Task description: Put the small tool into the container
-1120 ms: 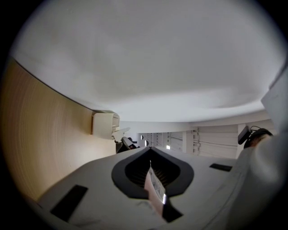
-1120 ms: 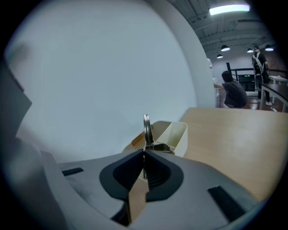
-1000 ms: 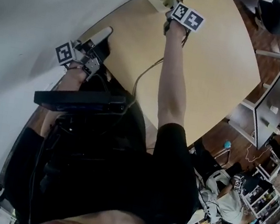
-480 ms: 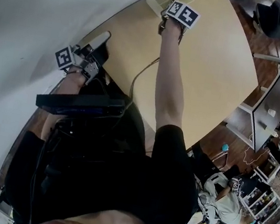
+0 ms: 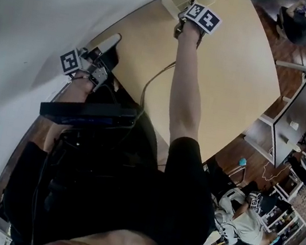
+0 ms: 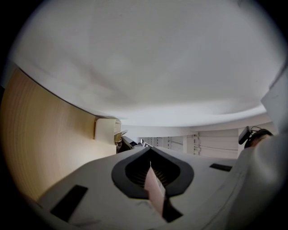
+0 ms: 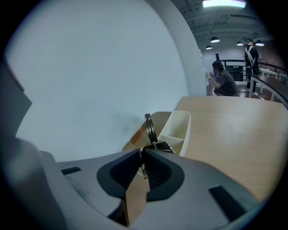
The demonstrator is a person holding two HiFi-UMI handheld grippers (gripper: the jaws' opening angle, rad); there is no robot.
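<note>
Holding our right gripper (image 7: 143, 152) over the container (image 7: 179, 128) at the table's (image 7: 234, 130) far edge by the wall, we find its jaws have just been opening. The small tool (image 7: 149, 126) stands between them, its long axis running toward the container. Our left gripper (image 6: 150, 152), pressed together and empty, sits well apart.

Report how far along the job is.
Done: the small dark metal ringed piece is at the cream plastic container. In hand: the jaws of the right tool have just been opening, with the piece between them. Left: letting it drop fully inside and pulling away. The left tool is shut, idle.
</note>
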